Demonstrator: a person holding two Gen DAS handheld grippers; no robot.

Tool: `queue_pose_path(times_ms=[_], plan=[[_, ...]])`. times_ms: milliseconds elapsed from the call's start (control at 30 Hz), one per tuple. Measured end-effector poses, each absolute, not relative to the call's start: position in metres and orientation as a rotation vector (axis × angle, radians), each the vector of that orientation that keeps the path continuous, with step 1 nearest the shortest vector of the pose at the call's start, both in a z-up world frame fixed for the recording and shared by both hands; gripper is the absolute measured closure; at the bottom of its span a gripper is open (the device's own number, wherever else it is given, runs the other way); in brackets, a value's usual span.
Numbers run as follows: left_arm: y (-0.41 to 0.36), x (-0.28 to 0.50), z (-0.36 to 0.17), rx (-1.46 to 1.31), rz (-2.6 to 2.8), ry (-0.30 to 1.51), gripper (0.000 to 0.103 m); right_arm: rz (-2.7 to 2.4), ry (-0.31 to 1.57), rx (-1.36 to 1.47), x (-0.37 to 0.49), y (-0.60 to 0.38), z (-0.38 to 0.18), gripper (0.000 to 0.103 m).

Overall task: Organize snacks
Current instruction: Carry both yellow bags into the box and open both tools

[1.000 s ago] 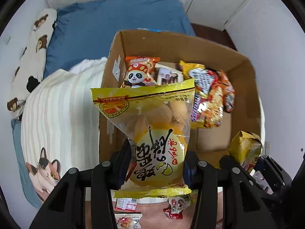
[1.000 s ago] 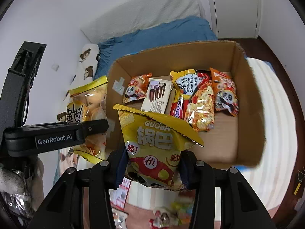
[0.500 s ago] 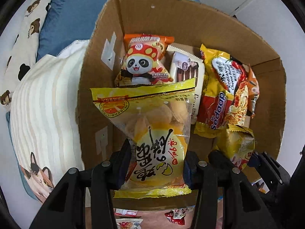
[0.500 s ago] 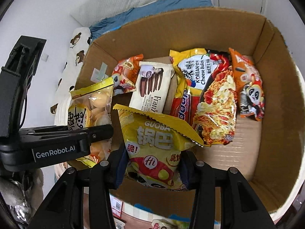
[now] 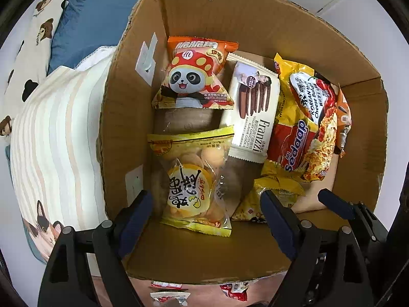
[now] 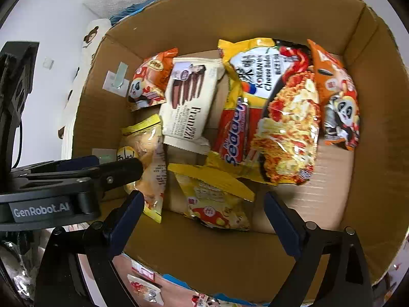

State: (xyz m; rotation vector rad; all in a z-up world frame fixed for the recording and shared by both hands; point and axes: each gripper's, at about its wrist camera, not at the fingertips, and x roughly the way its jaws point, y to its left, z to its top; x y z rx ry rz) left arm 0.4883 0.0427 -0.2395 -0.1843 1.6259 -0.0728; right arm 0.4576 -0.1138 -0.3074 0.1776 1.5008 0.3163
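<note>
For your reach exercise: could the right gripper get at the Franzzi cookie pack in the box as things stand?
Probably yes: the right gripper is open over the box, and the Franzzi cookie pack lies uncovered on top; the yellow Guoba bag lies nearer.

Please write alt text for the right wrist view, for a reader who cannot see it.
The open right gripper hangs over a cardboard box, above a yellow Guoba snack bag lying free inside. Beyond lie Franzzi cookies, Sedaap noodles and panda snacks; the left gripper enters from the left.

Cardboard box sits on, seemingly, a striped bed.
</note>
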Motion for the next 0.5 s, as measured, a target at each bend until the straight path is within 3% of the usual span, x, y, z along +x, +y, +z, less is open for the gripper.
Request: queue_pose_path(times_ms=[500], plan=[[0.038, 0.436, -0.19, -0.124, -0.011, 1.399, 0.017, 0.187, 1.369, 0.155, 0.425, -0.169, -0.259, 0.007]])
